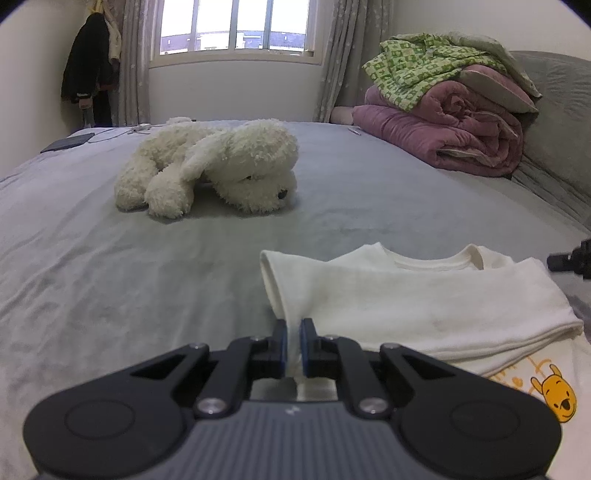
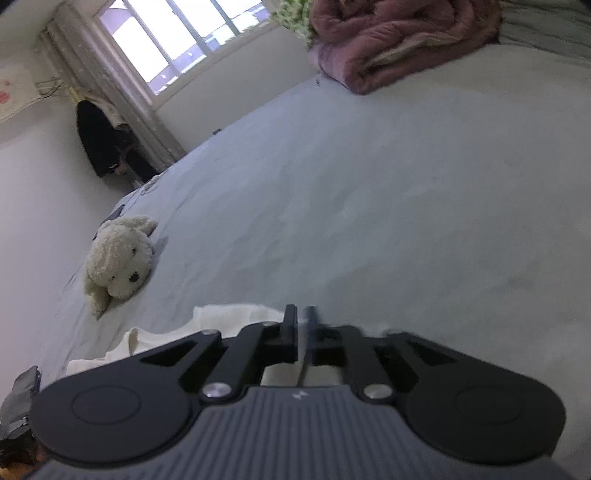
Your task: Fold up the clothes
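Grey bedding (image 1: 110,266) covers a wide bed below a bright window (image 1: 236,26) with pale curtains, and this surface serves as the folding area. A cream-white T-shirt with a yellow cartoon bear print (image 1: 424,299) lies near the right of the left wrist view, one side already turned over the body. The left gripper (image 1: 293,325) has its blue-padded jaws pressed together on a pinch of the shirt's near-left fold edge. The right gripper (image 2: 301,314) is rolled to one side over bare bedding just right of the shirt (image 2: 229,317); its jaws stand slightly apart with nothing visible between them, and the fabric sits beside the left finger, not in the gap. The step in hand appears to be the next fold, led by the left grip. To do it well, keep the pinched edge taut, carry it low across the garment, align edge to edge, and let go only once the cloth lies flat; the right gripper should likely take the matching corner or press the crease. A white fluffy plush dog (image 1: 210,166) lies farther up the bed, well apart from the shirt. A rolled mauve quilt (image 1: 443,129) topped by green patterned cloth (image 1: 413,70) occupies the far right. Neither obstructs the fold. A dark coat (image 1: 86,66) hangs in the far left corner.
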Motion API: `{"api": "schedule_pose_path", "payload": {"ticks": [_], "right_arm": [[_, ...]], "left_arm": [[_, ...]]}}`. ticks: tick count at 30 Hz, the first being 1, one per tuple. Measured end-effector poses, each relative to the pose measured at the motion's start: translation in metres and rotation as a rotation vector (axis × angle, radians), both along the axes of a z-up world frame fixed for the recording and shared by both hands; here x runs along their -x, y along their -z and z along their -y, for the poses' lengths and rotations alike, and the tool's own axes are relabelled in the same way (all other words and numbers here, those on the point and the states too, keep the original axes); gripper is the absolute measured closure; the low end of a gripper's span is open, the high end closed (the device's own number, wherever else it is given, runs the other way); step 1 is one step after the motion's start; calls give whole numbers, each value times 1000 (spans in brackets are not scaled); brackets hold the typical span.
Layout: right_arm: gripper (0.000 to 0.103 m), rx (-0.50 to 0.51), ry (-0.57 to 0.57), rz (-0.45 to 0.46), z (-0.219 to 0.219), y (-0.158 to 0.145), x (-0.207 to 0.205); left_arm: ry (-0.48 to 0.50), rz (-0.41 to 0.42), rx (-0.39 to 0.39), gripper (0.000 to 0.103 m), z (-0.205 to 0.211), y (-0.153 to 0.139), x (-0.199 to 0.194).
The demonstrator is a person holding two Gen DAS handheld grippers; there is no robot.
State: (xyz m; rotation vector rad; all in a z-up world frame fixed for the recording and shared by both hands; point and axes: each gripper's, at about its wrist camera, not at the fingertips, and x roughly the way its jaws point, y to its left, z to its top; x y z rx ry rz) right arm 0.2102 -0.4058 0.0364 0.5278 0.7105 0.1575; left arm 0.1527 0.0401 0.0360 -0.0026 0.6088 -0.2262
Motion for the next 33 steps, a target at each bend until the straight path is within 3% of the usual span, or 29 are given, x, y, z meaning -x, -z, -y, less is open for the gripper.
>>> {"api": "schedule_pose_path", "payload": {"ticks": [2,4,5,6,7,12,15,17,19,20,22,24,25,28,30,32,33], "right_arm": [[64,-34,-15,-40,-2,8,1],[62,-6,-2,-55,-10,11,-4],[71,8,7,-67,-11,11,-6],[91,28,7,-78,-11,10,-6],[100,71,-4,-80,-16,9,-8],[101,253,-13,28,-32,-11,6],[103,385,-26,-26,-42,8,0],[103,448,-17,-13,-41,6,5],[100,438,10,15,-34,-5,12],[90,414,28,32,-29,-13,16],[89,352,29,90,-24,-29,28],[89,318,-40,144,-35,-38,40],[89,331,-87,158,-45,-38,44],[92,498,-201,118,-82,-17,49],[94,576,-178,85,-85,-2,52],[83,622,-156,98,-84,6,59],[83,645,-145,105,-83,10,62]], "left_arm": [[0,0,-1,95,0,1,0],[-1,0,-6,95,1,2,0],[-3,0,-6,95,1,2,0],[-4,1,-7,95,1,2,0],[-5,1,-8,95,1,2,0],[-4,20,-64,95,7,1,2],[1,24,-158,95,18,10,5],[4,36,-184,95,22,7,7],[1,31,-152,95,17,5,8],[-1,26,-137,95,15,4,7],[-1,22,-118,95,12,4,7],[-3,19,-109,95,12,4,7],[-3,16,-102,95,11,3,8],[-5,-4,-76,93,7,3,7],[-22,-16,-49,89,0,4,3],[-39,-29,-22,84,-7,5,0],[-47,-33,-11,77,-10,6,-2]]}}
